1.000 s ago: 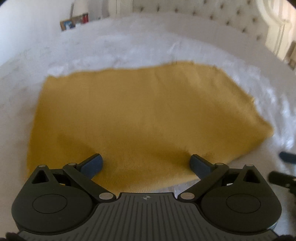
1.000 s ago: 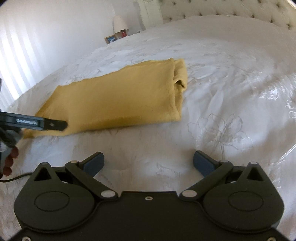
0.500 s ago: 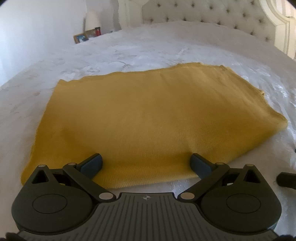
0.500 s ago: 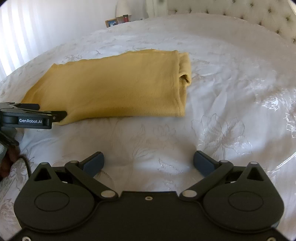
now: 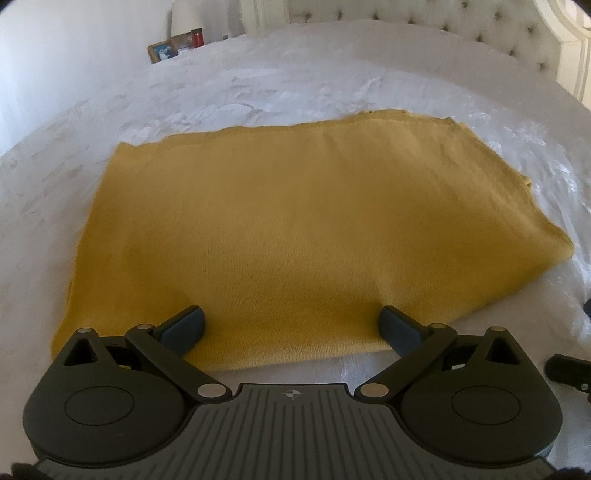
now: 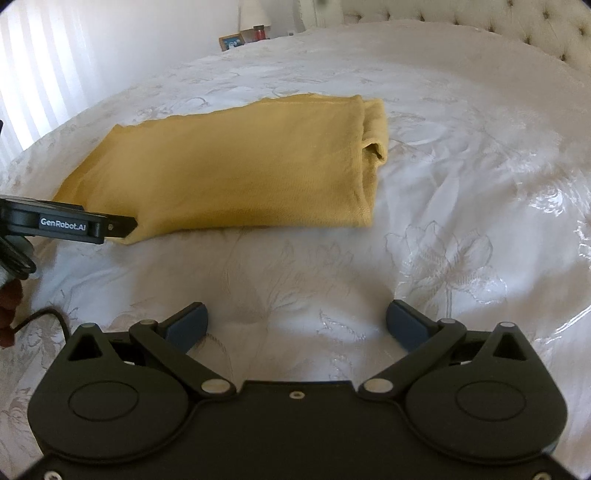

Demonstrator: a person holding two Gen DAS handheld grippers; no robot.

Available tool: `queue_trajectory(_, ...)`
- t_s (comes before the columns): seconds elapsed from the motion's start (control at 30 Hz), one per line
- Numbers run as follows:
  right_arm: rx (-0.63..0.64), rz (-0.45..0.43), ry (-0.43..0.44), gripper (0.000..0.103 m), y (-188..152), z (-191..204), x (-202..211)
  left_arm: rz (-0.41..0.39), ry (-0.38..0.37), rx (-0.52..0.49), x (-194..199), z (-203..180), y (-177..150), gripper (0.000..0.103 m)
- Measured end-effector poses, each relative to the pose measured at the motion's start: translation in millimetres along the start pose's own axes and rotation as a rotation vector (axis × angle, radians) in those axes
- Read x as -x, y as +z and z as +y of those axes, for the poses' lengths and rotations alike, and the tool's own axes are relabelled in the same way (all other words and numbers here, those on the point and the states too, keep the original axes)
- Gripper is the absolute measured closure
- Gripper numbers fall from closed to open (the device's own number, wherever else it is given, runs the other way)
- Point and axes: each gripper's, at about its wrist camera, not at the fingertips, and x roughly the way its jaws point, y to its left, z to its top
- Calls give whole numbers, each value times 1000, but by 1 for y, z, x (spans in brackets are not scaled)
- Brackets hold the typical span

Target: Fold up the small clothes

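Observation:
A mustard-yellow garment (image 5: 295, 229) lies folded flat on the white bedspread (image 5: 295, 74). It also shows in the right wrist view (image 6: 236, 170), with its folded edge at the right. My left gripper (image 5: 293, 328) is open and empty, its fingers over the garment's near edge. It shows from the side in the right wrist view (image 6: 122, 227), at the garment's left corner. My right gripper (image 6: 295, 325) is open and empty above bare bedspread (image 6: 461, 203), a little short of the garment.
A tufted headboard (image 5: 461, 33) runs along the far side of the bed. A nightstand with a picture frame (image 5: 162, 51) and a red cup (image 5: 197, 37) stands at the far left. A black cable (image 6: 48, 317) lies on the bed by the left hand.
Both grippers have pulled back and tilted up a little, so the garment sits farther away in both views. The garment itself has not moved. Both grippers stay open.

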Motion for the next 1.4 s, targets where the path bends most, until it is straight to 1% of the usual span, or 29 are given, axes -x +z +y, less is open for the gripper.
queue_trajectory(0.17,-1,-6,1,0,-1,-1,0,5,7,10,4,0,-4,2)
queue_trajectory(0.23,-3,-6,5,0,0,-2,0,1,10,10,10,-1,1,19)
queue_trajectory(0.3,-3,-4,6,0,0,-2,0,-24,8,0,19,-1,9,23)
queue_trajectory(0.37,-5,0,4,0,1,-2,-1,-62,16,-3,24,1,23,23)
queue_trajectory(0.4,-7,1,2,0,1,-2,-1,-67,14,3,22,3,32,23)
queue_trajectory(0.5,-7,0,-2,0,1,-1,-1,-51,27,69,8,12,62,23)
queue_trajectory(0.57,-6,0,-3,0,1,0,-1,-34,53,110,-6,18,80,24)
queue_trajectory(0.63,-5,1,-4,0,1,0,-1,-20,90,120,-22,20,94,26)
queue_trajectory(0.73,-4,4,-6,0,2,0,-2,8,123,119,-42,17,109,29)
queue_trajectory(0.83,-4,6,-7,0,2,0,-2,42,150,120,-57,13,114,30)
queue_trajectory(1.03,-4,6,-7,0,2,0,-2,74,193,52,-77,0,116,29)
queue_trajectory(1.27,-2,5,-8,0,2,-1,-2,90,213,28,-79,-5,118,29)
queue_trajectory(1.4,-2,4,-7,0,1,-1,-2,87,205,30,-75,-5,115,30)
